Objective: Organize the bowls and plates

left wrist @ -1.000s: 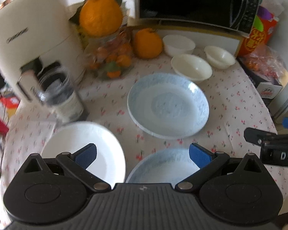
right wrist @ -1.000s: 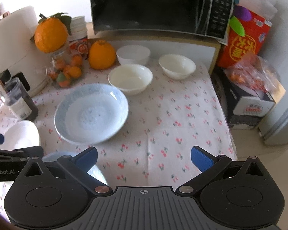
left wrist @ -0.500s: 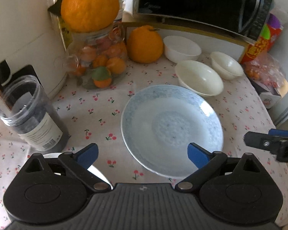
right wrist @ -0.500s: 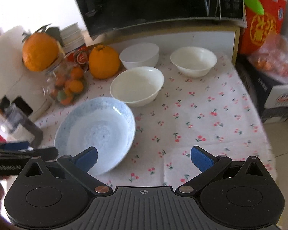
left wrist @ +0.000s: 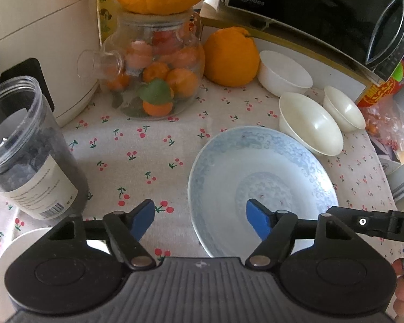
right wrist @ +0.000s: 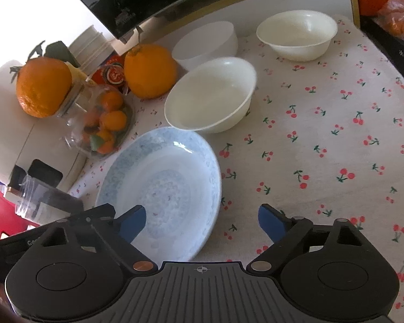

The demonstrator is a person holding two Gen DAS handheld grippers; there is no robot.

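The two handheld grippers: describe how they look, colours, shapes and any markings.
Both match. The left gripper and right gripper each have a black ribbed body, two round black discs, angular black linkage arms on metal pivot pins, and blue finger pads. A small crosshair mark sits at the body's centre edge. White lettering on the left gripper's side is only partly readable. No cables or sleeves show.

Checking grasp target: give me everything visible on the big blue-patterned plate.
The blue-patterned plate is round, shallow and glossy, looks like glazed ceramic: pale blue-white, a mottled blue band round the rim, a blue medallion at centre. It is empty and sits flat on the cherry-print tablecloth. The cream bowl sits close behind it; contact cannot be told. Both grippers straddle its opposite rims, jaws closing, pads not yet pressing.
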